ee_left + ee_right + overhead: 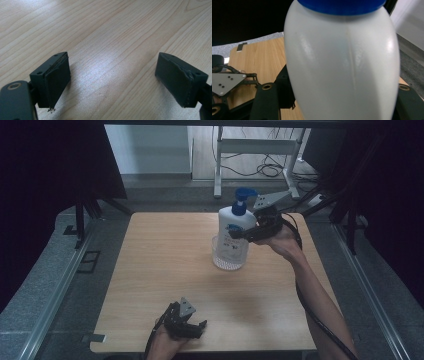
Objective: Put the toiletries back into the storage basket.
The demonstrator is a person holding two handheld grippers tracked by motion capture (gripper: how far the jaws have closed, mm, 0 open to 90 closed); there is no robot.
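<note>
A white pump bottle (232,227) with a blue pump head stands upright at the far right of the wooden table (165,270). Its base sits inside a clear round container (229,262); I cannot tell whether it rests on the bottom. My right gripper (240,234) comes in from the right and is shut on the bottle's body. In the right gripper view the bottle (342,62) is wedged between the two black jaws of that gripper (340,106). My left gripper (192,320) rests near the table's front edge. Its jaws (112,80) stand open over bare wood.
The table has grey ledges and metal rails along both sides. A white stand (255,150) and floor cables lie beyond the far edge. The left gripper's grey plate (225,83) shows far off in the right gripper view. Bare wood stretches between the two hands.
</note>
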